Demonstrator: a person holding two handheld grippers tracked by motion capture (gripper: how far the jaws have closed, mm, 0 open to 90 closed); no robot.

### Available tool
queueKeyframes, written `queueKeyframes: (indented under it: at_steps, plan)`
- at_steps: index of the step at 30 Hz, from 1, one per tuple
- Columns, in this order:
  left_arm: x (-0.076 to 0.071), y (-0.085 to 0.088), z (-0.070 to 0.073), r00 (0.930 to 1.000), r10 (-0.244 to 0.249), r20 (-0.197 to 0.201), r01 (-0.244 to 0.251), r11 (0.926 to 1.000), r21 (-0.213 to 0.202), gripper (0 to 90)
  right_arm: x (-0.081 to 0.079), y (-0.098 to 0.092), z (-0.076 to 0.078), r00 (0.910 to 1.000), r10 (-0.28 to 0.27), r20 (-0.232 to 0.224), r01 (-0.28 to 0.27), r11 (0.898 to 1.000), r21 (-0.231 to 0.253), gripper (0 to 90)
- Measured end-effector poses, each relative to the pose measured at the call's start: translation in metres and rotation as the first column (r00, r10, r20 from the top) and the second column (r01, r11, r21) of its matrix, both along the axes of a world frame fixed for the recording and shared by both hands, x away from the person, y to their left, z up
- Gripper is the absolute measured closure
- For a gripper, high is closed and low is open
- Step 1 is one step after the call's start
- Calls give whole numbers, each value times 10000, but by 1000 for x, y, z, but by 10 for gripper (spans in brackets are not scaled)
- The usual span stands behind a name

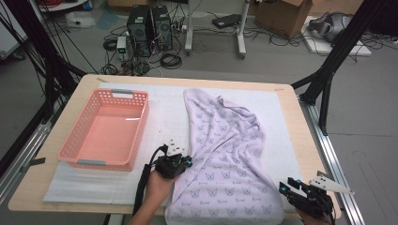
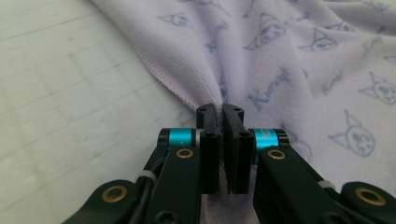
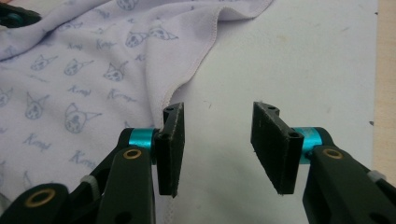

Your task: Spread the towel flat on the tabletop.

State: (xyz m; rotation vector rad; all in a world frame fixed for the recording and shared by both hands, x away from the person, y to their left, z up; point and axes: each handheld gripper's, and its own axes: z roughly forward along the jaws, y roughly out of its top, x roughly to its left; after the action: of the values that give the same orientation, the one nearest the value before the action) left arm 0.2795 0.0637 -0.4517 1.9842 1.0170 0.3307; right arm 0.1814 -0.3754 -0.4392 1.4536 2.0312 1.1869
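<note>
Left gripper view: left gripper (image 2: 222, 109) was clamped on lilac cat-print towel (image 2: 289, 60) hem; thin pinch could slip w/ a pull. Right gripper (image 3: 215, 122) stood half-open, empty, beside towel's edge.

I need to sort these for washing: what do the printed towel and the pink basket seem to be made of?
Towel: likely soft terry or microfibre cloth, matte, going by its fuzzy nap, stitched hem and limp folds where the left gripper pinches it. Basket: apparently moulded plastic, slightly glossy, with a perforated lattice wall.
</note>
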Motion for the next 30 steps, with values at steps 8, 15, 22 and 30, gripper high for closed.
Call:
queueKeyframes:
  at_steps: [8, 15, 22, 30]
  plan:
    - [-21, 33, 1, 9987, 441, 249, -436, 9988, -209, 852, 6, 11, -1, 9999, 130, -23, -130, 9998, 140, 555]
    - [-24, 36, 0, 9995, 273, -166, -289, 9940, -1051, 552, 27, 33, -7, 9972, 685, -283, -680, 9975, 201, 560]
    - [-14, 27, 1, 9990, 266, -358, -309, 9919, -1235, 452, 38, 50, -12, 9881, 1439, -541, -1469, 9875, -564, 870]
    - [-14, 15, -1, 9996, -135, -245, 114, 9963, -851, 620, 29, 32, -6, 9911, 1156, -659, -1228, 9853, -1185, 886]
